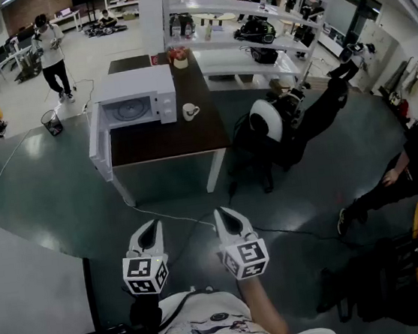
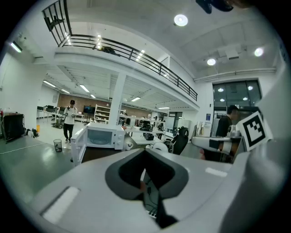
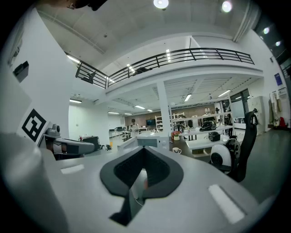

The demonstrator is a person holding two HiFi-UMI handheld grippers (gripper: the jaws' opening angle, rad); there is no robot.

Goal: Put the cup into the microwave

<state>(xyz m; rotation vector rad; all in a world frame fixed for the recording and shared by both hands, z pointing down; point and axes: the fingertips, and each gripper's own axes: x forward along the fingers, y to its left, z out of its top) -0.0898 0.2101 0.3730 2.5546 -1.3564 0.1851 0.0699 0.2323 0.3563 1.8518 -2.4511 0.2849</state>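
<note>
Nothing of the task looks done yet, and every step is still ahead: walking up to the table, taking the cup, setting it inside the oven. The left gripper and the right gripper are held side by side close in front of the person, pointing roughly level toward the table. In each gripper's own view the two jaws are clenched tip to tip with nothing between them, so both are empty and touch nothing. Ahead of them lies a broad stretch of dark floor, so the grippers are well apart from the work. Beyond it stands the dark-topped table on white legs. The white cup stands upright on the tabletop, handle to its right, just beside the right side of the white microwave and not inside it. The microwave door already hangs open toward the left, with the cavity facing the person, so no door needs opening first. Judging from this, the jaws must first part before either gripper can close round the cup.
</note>
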